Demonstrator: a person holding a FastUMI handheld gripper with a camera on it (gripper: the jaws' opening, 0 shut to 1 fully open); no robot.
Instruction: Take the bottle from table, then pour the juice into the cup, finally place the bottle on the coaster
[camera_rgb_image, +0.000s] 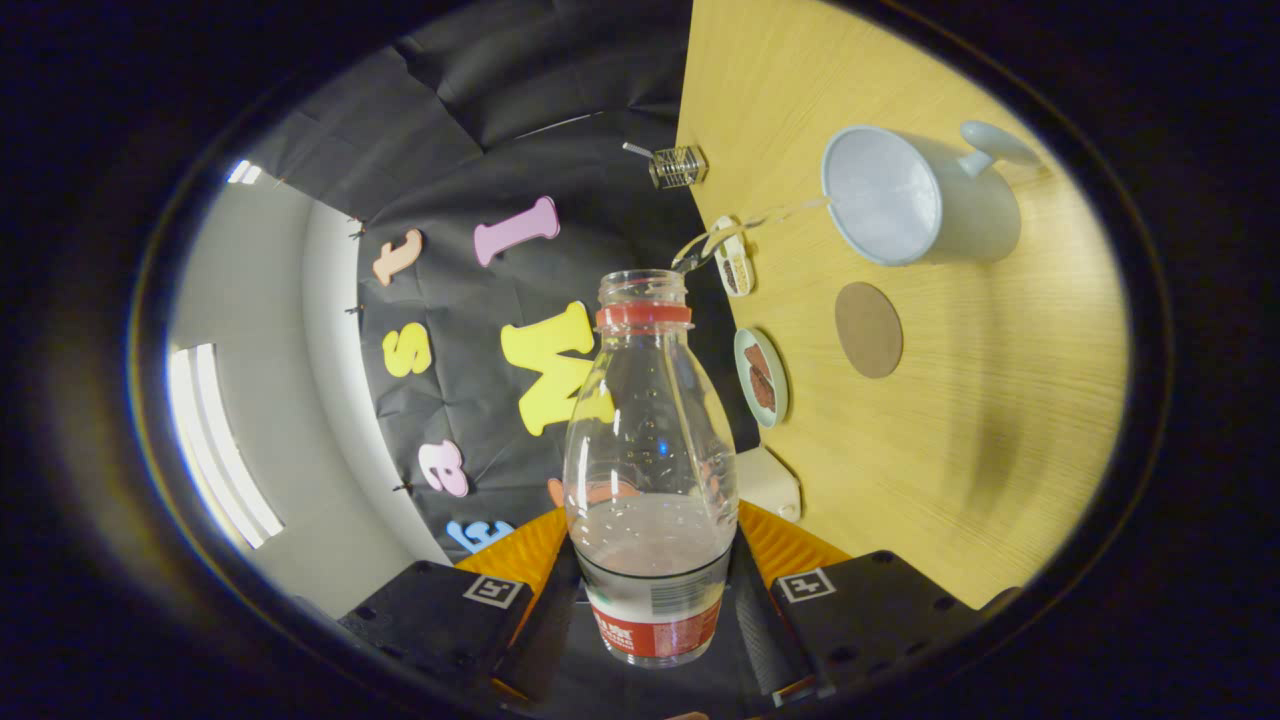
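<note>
The clear plastic bottle sits pinched between the two fingers of the gripper, both pressing on its lower body near the label, its long axis running straight ahead along the fingers to the uncapped mouth. The whole view is rolled on its side, so the bottle is tipped for pouring: a thin stream of clear liquid arcs from the mouth into the pale blue cup, which lies beyond the fingers and off to one side. Nearer than the cup, on the same wooden table, lies the round brown coaster, apparently the next target. Counted: one bottle, one cup, one coaster, two small snack dishes, one glass jar.
</note>
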